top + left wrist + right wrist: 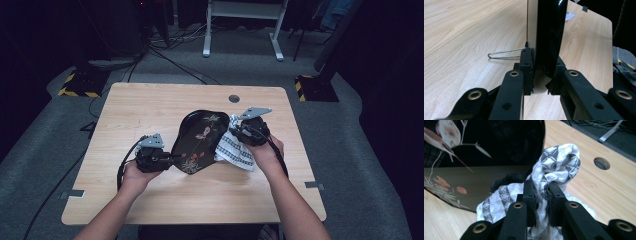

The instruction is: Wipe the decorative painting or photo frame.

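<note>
A glossy black tray (197,140) with pink and red flower decoration is held tilted above the wooden table (150,105). My left gripper (170,161) is shut on the tray's near left rim. In the left gripper view the tray edge (549,37) stands upright between the pads. My right gripper (234,132) is shut on a white cloth with black pattern (235,149), pressed against the tray's right side. In the right gripper view the bunched cloth (559,162) rises above the jaws, next to the tray face (499,142).
A round cable hole (234,98) sits in the table's far right part. A thin wire loop (504,53) lies on the wood beside the left jaws. Beyond the table stand a white desk frame (242,25) and yellow-black striped floor bases (80,82).
</note>
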`<move>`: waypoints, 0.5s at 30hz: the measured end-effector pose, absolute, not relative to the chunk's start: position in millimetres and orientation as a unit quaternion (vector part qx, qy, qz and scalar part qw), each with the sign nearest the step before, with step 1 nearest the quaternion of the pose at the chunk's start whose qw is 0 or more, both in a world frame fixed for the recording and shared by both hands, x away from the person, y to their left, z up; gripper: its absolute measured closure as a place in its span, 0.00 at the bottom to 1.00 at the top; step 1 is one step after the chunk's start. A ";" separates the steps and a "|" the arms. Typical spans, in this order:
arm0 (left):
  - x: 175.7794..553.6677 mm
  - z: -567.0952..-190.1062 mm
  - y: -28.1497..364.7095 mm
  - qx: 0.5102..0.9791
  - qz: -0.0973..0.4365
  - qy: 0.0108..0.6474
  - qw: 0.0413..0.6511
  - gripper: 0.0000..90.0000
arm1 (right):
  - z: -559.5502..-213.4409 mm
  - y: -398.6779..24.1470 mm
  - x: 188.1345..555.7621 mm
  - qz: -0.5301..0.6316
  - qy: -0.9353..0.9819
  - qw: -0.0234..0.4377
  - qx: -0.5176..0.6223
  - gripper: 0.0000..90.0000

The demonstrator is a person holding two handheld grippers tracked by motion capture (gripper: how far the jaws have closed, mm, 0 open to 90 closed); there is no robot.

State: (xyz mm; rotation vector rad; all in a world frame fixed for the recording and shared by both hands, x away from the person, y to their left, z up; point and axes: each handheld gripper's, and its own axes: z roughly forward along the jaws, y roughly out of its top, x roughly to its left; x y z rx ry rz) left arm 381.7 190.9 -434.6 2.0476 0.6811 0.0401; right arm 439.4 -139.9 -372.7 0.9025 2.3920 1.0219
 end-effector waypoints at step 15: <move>381.7 -434.7 191.0 0.837 0.017 0.277 0.472 0.87 | -387.0 -133.4 439.2 0.347 0.865 0.176 0.317 0.89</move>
